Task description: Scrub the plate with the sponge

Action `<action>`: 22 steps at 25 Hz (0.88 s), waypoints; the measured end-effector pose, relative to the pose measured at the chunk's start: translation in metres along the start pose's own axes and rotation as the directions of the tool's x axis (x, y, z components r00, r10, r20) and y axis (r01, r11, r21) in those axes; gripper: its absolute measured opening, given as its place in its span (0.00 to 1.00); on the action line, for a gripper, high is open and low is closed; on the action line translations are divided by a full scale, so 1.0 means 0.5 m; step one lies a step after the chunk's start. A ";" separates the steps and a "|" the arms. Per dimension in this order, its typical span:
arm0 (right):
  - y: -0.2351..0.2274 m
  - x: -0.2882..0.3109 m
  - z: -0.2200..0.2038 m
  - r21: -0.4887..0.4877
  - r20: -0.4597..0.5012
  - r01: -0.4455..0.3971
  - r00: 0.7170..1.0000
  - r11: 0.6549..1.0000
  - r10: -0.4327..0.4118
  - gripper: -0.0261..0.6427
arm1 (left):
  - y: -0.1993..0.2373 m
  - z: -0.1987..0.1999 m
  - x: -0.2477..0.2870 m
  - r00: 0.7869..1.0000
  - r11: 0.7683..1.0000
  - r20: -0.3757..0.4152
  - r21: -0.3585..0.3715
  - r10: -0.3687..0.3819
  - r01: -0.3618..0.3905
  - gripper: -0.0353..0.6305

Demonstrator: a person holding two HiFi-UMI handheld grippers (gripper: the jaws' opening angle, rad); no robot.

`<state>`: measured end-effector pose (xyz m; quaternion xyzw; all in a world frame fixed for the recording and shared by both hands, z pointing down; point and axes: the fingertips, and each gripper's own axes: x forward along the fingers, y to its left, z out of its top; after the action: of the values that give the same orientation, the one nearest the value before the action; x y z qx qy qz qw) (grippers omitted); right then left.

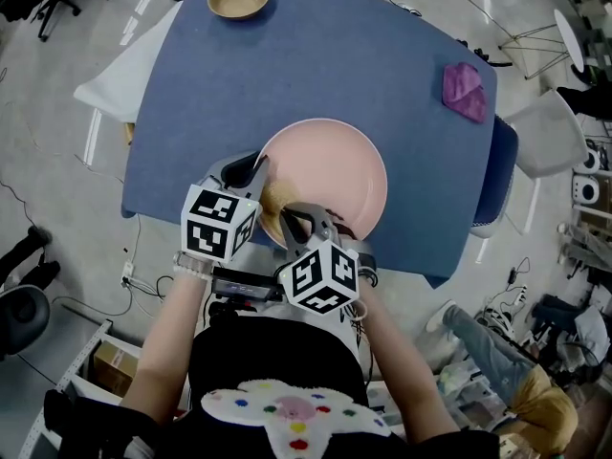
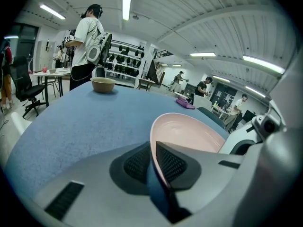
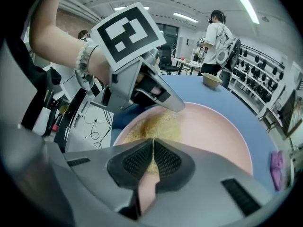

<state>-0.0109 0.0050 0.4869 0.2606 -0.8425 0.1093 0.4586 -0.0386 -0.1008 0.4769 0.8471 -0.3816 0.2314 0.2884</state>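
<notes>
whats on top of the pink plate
A tan sponge, pinched by the right hand-held gripper; the left hand-held gripper clamps the round pink plate at its rim. Plate under the sponge is covered.

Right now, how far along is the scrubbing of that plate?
Done: the left gripper has its fingers shut on the rim of the pink plate, steadying it on the blue table. In hand: the right gripper pinches the yellow sponge, which lies on the plate's near-left part. Left: the rest of the plate's face. I cannot tell whether any of it is clean.
</notes>
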 end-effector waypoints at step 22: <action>-0.030 -0.093 -0.159 -0.042 -0.239 -0.003 0.971 0.999 -0.008 0.06 | -0.004 -0.002 0.003 1.000 1.000 -0.002 0.011 0.017 -0.017 0.11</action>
<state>0.0749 0.0419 0.4915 0.2369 -0.7831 0.1214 0.5621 -0.0363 -0.1000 0.4781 0.8453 -0.3870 0.2371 0.2820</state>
